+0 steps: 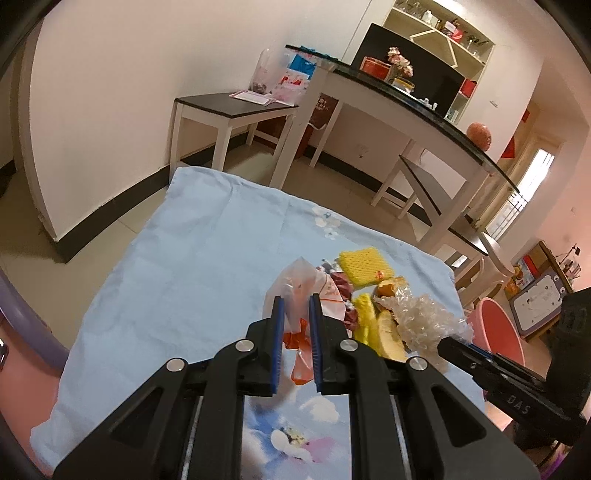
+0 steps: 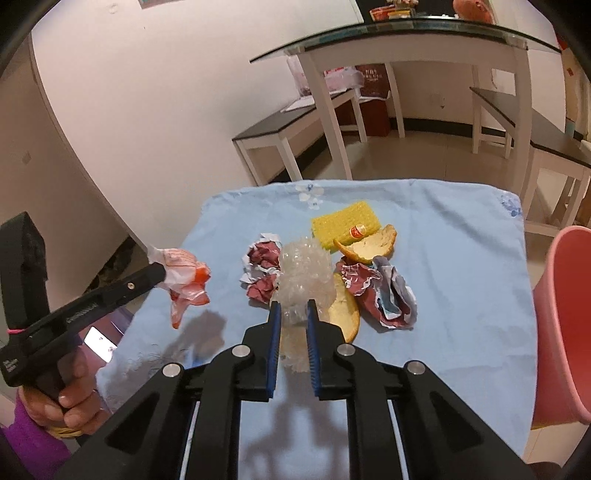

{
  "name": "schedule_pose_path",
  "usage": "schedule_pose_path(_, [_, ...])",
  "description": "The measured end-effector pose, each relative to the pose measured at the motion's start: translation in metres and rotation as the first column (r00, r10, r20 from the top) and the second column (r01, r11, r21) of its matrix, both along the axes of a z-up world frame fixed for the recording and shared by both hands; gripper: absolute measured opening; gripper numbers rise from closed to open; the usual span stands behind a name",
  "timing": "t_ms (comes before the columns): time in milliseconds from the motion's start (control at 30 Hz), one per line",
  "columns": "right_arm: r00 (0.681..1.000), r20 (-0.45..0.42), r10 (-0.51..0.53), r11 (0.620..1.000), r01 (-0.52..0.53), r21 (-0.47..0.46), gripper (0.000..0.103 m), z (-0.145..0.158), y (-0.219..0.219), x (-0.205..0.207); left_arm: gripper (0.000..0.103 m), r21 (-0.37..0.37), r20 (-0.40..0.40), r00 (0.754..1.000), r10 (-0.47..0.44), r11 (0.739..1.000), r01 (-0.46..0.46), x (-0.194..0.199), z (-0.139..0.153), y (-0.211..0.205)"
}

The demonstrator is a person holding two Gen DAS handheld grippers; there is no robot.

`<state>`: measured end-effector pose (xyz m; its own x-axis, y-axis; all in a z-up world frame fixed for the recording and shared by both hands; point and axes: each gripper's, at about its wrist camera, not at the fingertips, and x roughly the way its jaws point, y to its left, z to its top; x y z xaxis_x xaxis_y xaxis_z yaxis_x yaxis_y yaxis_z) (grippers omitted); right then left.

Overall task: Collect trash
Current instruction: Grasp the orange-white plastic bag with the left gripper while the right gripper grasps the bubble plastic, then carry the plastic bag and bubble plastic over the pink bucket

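Left claw point(image 1: 295, 301): clamped on a crinkled orange-and-white plastic bag point(image 2: 184, 278), lifted off the table.
Right claw point(image 2: 291, 308): narrowly parted, pinching a crumpled clear bubble-wrap wad point(image 2: 304, 269).
Table: wrinkled light-blue floral cloth point(image 2: 461, 266).
Nearby: yellow foam mesh point(image 2: 343, 223), curved fruit peels point(image 2: 369, 245).

A light blue flowered cloth point(image 2: 461, 295) covers the desk. Beyond it stands a glass-topped white table point(image 2: 406, 33) with dark-topped white benches point(image 2: 280, 129) tucked beside it on the pale tiled floor point(image 2: 424, 155). A black screen point(image 1: 410, 70) leans behind a flower arrangement point(image 1: 399, 62), and open shelves point(image 1: 443, 29) rise against the white wall point(image 1: 147, 74).
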<state>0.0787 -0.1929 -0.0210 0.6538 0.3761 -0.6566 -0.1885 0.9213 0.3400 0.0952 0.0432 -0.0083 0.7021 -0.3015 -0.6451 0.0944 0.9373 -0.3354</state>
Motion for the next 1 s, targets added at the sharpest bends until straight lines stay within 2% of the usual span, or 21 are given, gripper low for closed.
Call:
schedule_pose_path(300, [0.997,0.047,-0.055,0.998,0.055,0.005,0.013,0.015,-0.022,-0.032,0.013,0.023,0.026,0.998,-0.051,0.998,0.050,-0.015,0.011,-0.027])
schedule_pose_path(633, [0.988,0.062,-0.139,0.990,0.139,-0.001,0.013,0.018,-0.056,-0.056,0.013,0.049,0.033,0.991,-0.129,0.991,0.127,-0.025,0.017,-0.070])
schedule_pose_path(800, [0.977,0.067,-0.201,0.979,0.201,0.004,0.013,0.019,-0.079,-0.068,0.013,0.048,0.027,0.982,-0.188,0.981,0.187,-0.029,0.021,-0.100])
schedule_pose_path(1000, [0.958,0.076,-0.278,0.960,0.278,0.019,0.013,0.018,-0.110,-0.080,0.013,0.080,0.031,0.958,-0.284,0.957,0.280,-0.038,0.028,-0.146])
